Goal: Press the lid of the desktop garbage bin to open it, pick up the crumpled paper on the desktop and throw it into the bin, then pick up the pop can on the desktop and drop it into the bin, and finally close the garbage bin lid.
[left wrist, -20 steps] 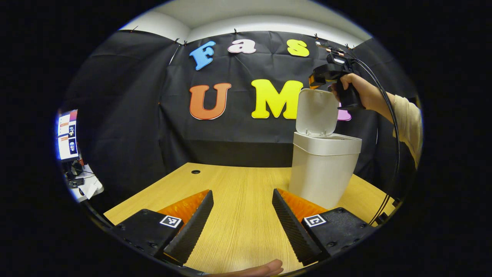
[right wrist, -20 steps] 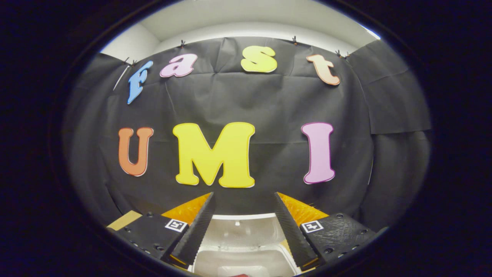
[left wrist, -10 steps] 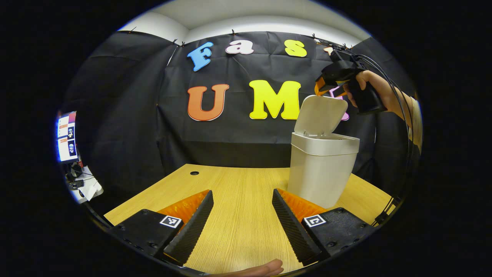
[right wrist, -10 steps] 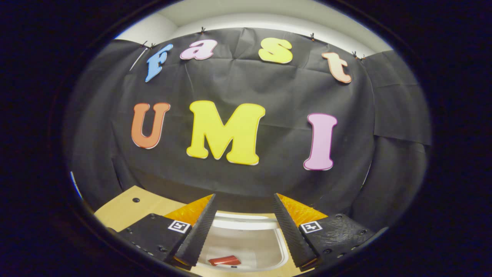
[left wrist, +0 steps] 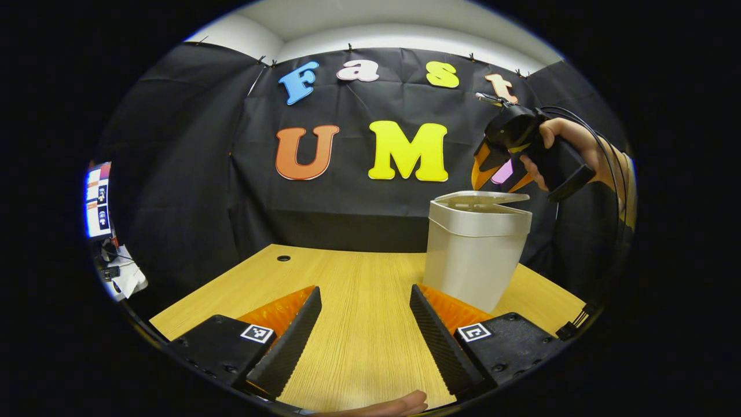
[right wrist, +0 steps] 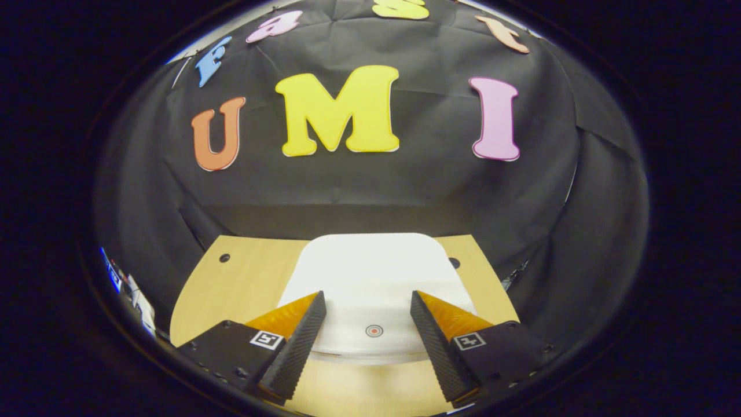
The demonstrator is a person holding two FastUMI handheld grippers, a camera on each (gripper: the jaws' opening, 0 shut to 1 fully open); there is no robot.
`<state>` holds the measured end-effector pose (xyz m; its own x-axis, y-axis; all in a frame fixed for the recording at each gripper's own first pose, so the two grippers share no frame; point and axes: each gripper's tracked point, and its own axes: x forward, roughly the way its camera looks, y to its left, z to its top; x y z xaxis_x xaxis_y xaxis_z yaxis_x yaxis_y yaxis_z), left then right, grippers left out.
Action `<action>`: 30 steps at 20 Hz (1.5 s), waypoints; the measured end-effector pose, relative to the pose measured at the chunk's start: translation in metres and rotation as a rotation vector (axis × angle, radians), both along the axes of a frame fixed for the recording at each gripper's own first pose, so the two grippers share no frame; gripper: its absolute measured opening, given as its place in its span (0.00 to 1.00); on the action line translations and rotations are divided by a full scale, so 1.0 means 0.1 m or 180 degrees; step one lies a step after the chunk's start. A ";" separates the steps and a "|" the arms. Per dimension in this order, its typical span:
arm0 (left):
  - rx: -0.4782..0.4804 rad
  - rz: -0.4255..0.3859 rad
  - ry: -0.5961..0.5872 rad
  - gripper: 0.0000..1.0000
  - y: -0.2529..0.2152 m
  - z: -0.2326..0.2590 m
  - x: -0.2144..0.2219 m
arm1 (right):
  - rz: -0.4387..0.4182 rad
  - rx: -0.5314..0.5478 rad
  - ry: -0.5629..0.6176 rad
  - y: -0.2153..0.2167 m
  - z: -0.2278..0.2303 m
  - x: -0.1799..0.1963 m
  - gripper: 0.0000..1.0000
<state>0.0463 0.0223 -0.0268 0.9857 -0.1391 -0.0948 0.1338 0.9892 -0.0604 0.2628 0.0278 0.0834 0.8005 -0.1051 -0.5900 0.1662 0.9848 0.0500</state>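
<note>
Right tool (left wrist: 498, 174), held in a hand (left wrist: 570, 152) at upper right of the left gripper view, hangs just above the bin (left wrist: 472, 252), tips pointing down at the lid (left wrist: 480, 198). A second ago the lid stood upright on its hinge; half a second ago it was tipping forward; now it lies nearly flat on the rim, with a thin gap showing at the near edge. In the right gripper view the lid (right wrist: 370, 284) spreads below the right tool (right wrist: 368, 321), whose fingers stand well apart and hold nothing; a small round mark on the lid lies between them. Whether the tips touch the lid cannot be told.

Left tool (left wrist: 366, 324), bottom centre of its own view, is also wide open and empty, low over the bare tabletop (left wrist: 359, 278). No paper or can lies on the tabletop; half a second ago something red lay inside the bin.

Judgement: both items are probably in, and the last step, closing the lid, is almost done. A final press may be needed to latch it.
</note>
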 end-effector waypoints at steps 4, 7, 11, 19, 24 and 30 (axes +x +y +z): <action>0.0001 0.0009 0.0045 0.99 0.01 -0.04 0.01 | 0.0017 0.0012 0.0283 0.02 -0.18 -0.06 0.91; -0.0006 0.0044 0.0030 0.99 0.07 -0.03 0.02 | 0.0028 -0.0009 0.0332 0.00 -0.19 -0.08 0.95; 0.0028 0.0091 0.0013 0.99 0.13 -0.03 0.05 | 0.0131 -0.0059 0.0215 -0.01 -0.23 -0.14 0.93; 0.0080 0.0098 -0.0037 0.99 0.14 0.01 0.01 | 0.0184 -0.0078 0.0086 -0.03 -0.27 -0.23 0.94; 0.0084 0.0105 -0.0047 0.99 0.16 0.02 0.01 | 0.0146 -0.0124 -0.0160 -0.03 -0.30 -0.24 0.95; 0.0033 0.0151 -0.0050 0.99 0.22 0.03 0.01 | 0.0185 -0.0078 -0.0622 0.00 -0.36 -0.17 0.92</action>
<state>0.0474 0.0447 -0.0235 0.9926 -0.0914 -0.0805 0.0877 0.9950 -0.0483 0.2460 0.0277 0.0478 0.9046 -0.0679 -0.4208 0.0986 0.9938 0.0516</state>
